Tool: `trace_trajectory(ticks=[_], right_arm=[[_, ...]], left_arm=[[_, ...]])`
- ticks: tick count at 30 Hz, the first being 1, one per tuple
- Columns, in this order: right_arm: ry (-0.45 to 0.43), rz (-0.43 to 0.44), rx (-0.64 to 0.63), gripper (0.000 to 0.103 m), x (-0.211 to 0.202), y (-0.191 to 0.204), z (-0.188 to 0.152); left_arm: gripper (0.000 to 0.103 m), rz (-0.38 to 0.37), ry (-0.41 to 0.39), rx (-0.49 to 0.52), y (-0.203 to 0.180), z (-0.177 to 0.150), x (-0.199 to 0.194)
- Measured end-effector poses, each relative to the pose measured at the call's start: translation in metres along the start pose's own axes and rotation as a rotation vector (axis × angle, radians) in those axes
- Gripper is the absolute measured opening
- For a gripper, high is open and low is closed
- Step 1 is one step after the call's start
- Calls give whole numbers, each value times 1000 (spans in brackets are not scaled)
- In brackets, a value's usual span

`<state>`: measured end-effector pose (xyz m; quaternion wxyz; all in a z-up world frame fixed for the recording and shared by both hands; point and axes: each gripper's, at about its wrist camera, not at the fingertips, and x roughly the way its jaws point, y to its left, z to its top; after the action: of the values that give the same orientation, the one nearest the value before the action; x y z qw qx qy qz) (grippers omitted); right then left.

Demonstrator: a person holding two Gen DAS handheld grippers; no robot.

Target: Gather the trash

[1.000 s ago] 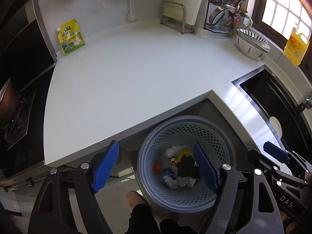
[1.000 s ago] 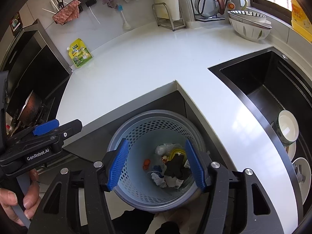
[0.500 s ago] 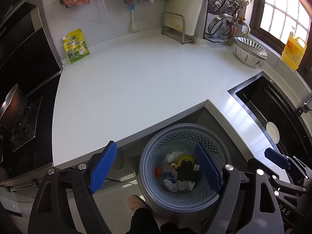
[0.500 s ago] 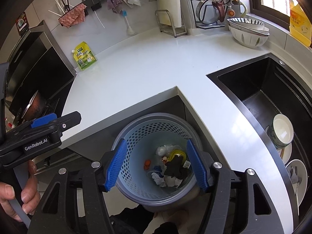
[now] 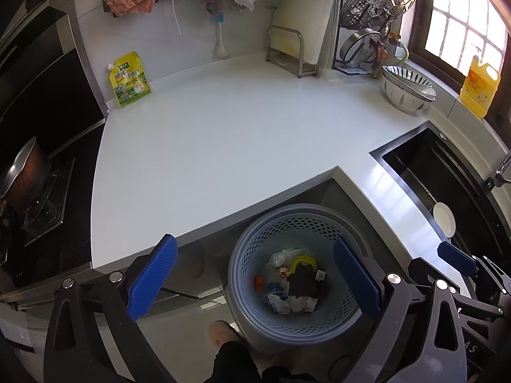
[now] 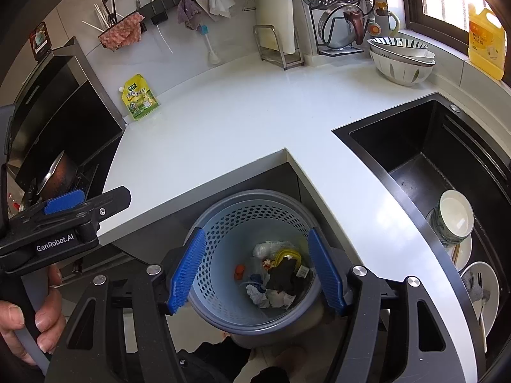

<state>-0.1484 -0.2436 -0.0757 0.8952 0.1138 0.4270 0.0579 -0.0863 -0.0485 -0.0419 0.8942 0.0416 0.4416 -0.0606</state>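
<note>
A blue perforated trash basket (image 5: 287, 223) (image 6: 249, 214) stands on the floor in the inner corner of the white counter (image 5: 223, 134). Trash (image 5: 297, 284) (image 6: 278, 277) lies at its bottom: crumpled white paper, a black piece, something yellow and an orange cap. My left gripper (image 5: 255, 279) hangs above the basket, its jaws opening wide with nothing between them. Above the same basket is my right gripper (image 6: 257, 271), also opening and holding nothing. A yellow-green pouch (image 5: 129, 79) (image 6: 139, 97) leans against the back wall on the counter.
A black sink (image 6: 431, 159) at the right holds bowls and plates (image 6: 453, 217). A stove with a pan (image 5: 25, 172) is at the left. Stacked bowls (image 5: 408, 91), a dish rack (image 5: 370, 38) and a yellow bottle (image 5: 479, 92) line the back. A person's foot (image 5: 223, 335) is beside the basket.
Both grippers have risen and drawn back from the basket, which now looks smaller. The left jaws have spread wider; the right jaws have widened slightly.
</note>
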Motion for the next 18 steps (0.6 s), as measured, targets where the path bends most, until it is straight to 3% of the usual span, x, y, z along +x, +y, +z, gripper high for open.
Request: trace_trajectory(ticks=[18], right_arm=[[-2, -3, 2, 65, -2, 4, -2]], left_arm=[[96, 44, 17, -18, 3, -6, -2]])
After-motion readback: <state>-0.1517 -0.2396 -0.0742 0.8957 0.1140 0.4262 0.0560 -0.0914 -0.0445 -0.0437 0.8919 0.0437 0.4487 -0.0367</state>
